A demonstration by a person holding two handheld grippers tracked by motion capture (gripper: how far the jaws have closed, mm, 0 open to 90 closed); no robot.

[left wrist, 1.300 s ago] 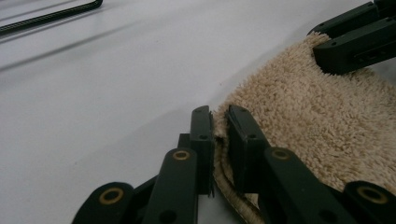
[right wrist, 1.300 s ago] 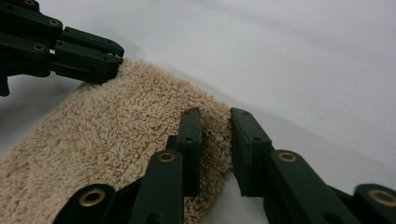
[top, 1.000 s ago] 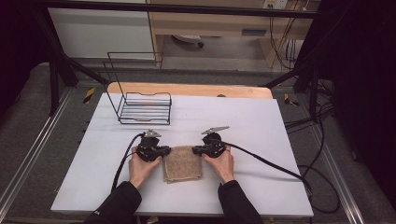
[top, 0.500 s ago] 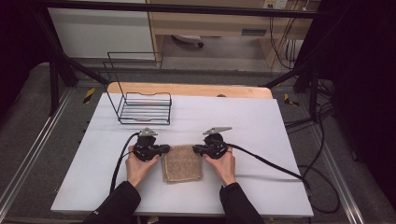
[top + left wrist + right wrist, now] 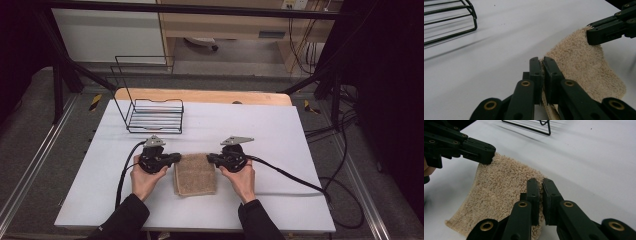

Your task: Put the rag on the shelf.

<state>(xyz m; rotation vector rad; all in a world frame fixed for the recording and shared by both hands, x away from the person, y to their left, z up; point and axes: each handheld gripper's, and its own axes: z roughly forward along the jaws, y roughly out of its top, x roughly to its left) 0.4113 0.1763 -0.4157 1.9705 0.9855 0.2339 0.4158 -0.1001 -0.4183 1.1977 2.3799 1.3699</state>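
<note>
**Two claws pinch a towel's far corners**

While a person's hands steady them, both claws are clenched on a small tan towel (image 5: 195,174) lying at the front-centre of the white table (image 5: 280,130). The left claw (image 5: 543,72) nips the far-left corner; the right claw (image 5: 540,195) nips the far-right corner, w/ cloth sandwiched between each pair of jaws. Holding both far corners at once probably keeps that edge taut and level, ready to lift or fold toward the person. The near edge rests on the table. A black wire rack (image 5: 152,115) stands well apart, at back left.
</note>
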